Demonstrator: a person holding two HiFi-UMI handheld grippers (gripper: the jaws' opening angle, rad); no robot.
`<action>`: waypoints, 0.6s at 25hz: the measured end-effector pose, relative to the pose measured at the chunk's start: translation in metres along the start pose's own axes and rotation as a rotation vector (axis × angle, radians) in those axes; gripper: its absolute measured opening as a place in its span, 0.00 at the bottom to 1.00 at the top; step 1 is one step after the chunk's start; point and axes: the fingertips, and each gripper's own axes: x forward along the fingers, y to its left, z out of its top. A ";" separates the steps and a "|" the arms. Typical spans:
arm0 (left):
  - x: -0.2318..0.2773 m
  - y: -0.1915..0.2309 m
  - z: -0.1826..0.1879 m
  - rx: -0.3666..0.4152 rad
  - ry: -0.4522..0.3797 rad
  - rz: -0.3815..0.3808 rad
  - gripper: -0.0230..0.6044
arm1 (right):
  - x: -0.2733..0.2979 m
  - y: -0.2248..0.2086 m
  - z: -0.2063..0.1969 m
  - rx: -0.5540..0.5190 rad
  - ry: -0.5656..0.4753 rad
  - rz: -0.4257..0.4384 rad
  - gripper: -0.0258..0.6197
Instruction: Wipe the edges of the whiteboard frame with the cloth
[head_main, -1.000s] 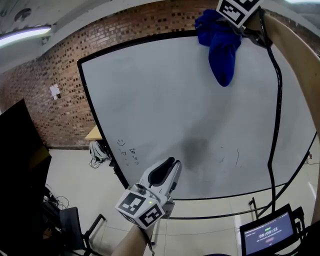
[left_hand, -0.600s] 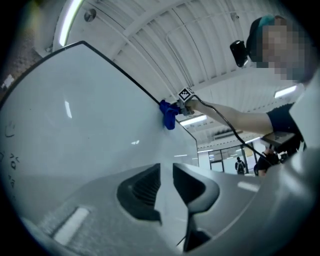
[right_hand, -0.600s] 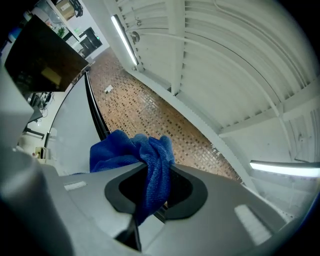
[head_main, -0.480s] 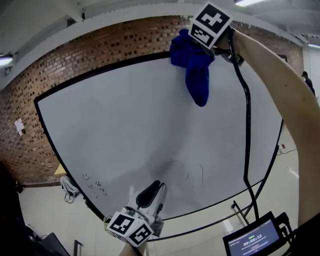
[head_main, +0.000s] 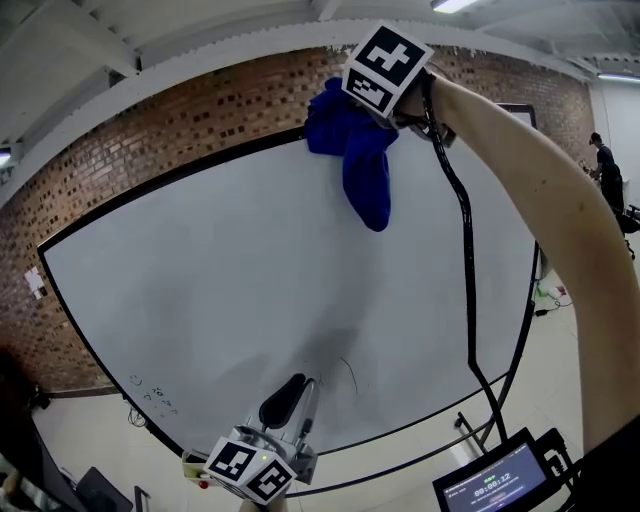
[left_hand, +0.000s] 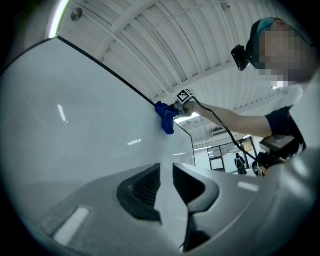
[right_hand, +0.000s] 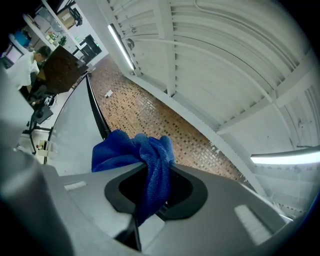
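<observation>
Brick wall (head_main: 150, 150) fills the background, with ribbed ceiling panels above it. The whiteboard (head_main: 250, 300) takes up most of the head view; its thin black frame (head_main: 170, 178) arcs from middle left up to the upper centre.

**Task item.** The blue cloth (head_main: 362, 165) sits at upper centre of the head view. It is bunched at the top strip of the frame, with a loose tail hanging over the white surface. The left gripper view also shows it right on the black top line.

**Right gripper** (right_hand: 154, 175). The jaws are pinched on a fold of the cloth, and fabric fills the gap between them and spills forward. The arm is stretched up high, and a black cable (head_main: 467, 250) trails down from it across the board.

**Left gripper** (head_main: 288, 395). It is at bottom centre of the head view, low in front of the board. The jaws are slightly parted with nothing between them, and only board shows through the slit. It plays no part in the wipe.

**Step in hand (judgement).** The top edge is being wiped. The frames do not show which stretches are already clean.

**Next move calls for (judgement).**
- Hold the cloth flat on the black strip, not on the white surface.
- Run it along the top edge to a corner, then turn down the side edge.
- Keep the pinch firm so the bunch does not slip out.
- Watch the hanging tail and the cable, since either could drag across the board face.
- The low edges will need a deep reach downward.
</observation>
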 end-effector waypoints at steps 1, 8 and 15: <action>0.007 -0.006 -0.007 0.005 0.002 0.000 0.17 | -0.002 -0.003 -0.009 0.003 -0.010 0.002 0.16; 0.063 0.000 0.015 0.151 -0.009 -0.013 0.17 | 0.004 -0.023 -0.030 0.009 -0.054 -0.025 0.16; 0.108 0.024 0.175 0.423 -0.182 0.081 0.13 | 0.007 -0.022 -0.035 0.027 -0.056 -0.032 0.16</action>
